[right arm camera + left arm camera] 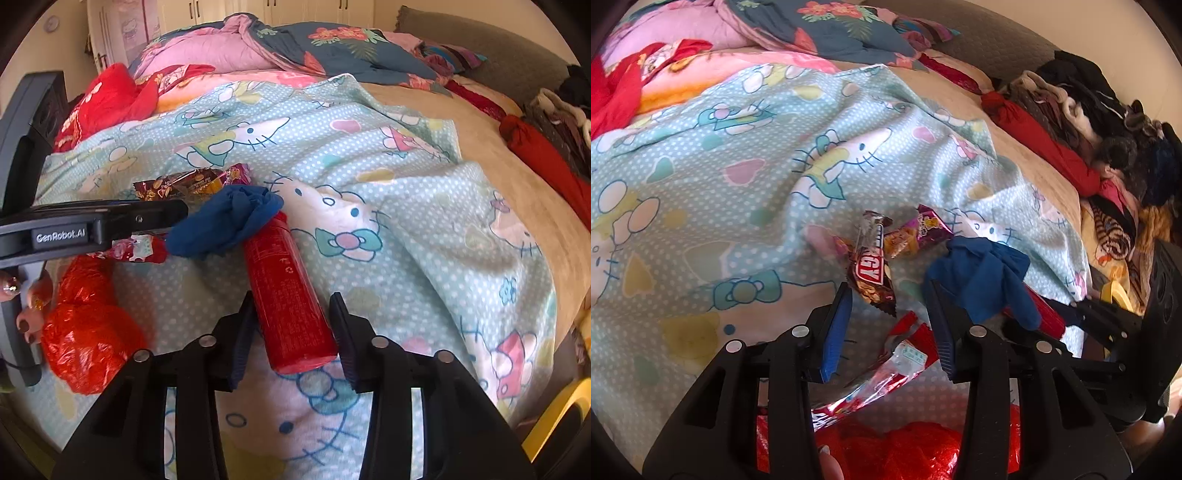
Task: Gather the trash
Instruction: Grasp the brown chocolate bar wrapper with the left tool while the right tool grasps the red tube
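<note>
Right gripper clamped on the near end of a red can lying on the blue cat-print blanket. A crumpled blue cloth covers the can's far end.

Left gripper: jaws part-open around a red-and-clear wrapper; whether the pads press it, cannot tell. Just ahead, a brown snack wrapper and a purple one. Red plastic bag beside the person's fingers.
</note>
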Demonstrator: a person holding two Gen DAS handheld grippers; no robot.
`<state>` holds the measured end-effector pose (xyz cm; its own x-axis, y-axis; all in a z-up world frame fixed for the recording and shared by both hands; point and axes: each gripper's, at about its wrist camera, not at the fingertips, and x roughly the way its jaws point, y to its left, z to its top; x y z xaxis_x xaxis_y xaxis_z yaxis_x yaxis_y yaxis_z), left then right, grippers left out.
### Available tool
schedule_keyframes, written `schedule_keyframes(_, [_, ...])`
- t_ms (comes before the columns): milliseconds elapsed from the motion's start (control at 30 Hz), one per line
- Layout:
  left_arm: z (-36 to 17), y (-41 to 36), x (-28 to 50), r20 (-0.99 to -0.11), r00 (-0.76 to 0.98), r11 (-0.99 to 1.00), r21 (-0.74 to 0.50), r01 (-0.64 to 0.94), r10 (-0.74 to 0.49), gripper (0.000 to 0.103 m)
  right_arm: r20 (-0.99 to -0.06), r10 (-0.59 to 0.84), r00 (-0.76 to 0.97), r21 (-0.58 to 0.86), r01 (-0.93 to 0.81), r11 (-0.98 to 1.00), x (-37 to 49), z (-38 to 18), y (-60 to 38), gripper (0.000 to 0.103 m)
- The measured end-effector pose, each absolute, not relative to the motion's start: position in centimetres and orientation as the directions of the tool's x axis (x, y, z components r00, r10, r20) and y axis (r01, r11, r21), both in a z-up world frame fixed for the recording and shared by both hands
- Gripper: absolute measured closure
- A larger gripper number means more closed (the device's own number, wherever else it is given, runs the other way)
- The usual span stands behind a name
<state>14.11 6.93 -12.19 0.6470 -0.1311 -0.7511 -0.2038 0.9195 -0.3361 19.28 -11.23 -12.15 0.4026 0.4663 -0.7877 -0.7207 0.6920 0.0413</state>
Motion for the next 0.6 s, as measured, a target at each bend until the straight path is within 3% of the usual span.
schedule_keyframes(167, [-12.5, 8.0, 13.8, -0.739, 0.653, 0.88, -0.41, -0.239, -0.167, 0.069, -0.774, 0.483, 0.409, 0.101, -0.673, 0.732, 19.4, -11.4, -13.1, 0.068])
schedule_keyframes(267, [-12.7, 8.2, 13.6, -0.74, 0.648, 0.86, -0.439, -0.261, -0.181, 0.078, -0.767, 0.497, 0.407, 0.152, -0.637, 0.756, 19.7, -11.1, -14.5, 0.072])
schedule_keyframes(433, [-12.1, 8.7, 13.3, -0.724, 0.667, 0.84, -0.464, -0.28, -0.178, 0.08, -0.76, 0.504, 0.41, 0.176, -0.617, 0.767, 19.5, -10.7, -15.6, 0.075])
schedule_keyframes(600, [-11.3, 8.4, 13.3, -0.712, 0.682, 0.847, -0.457, -0.27, -0.167, 0.096, -0.757, 0.499, 0.422, 0.164, -0.617, 0.77, 19.0, -10.3, -15.7, 0.076])
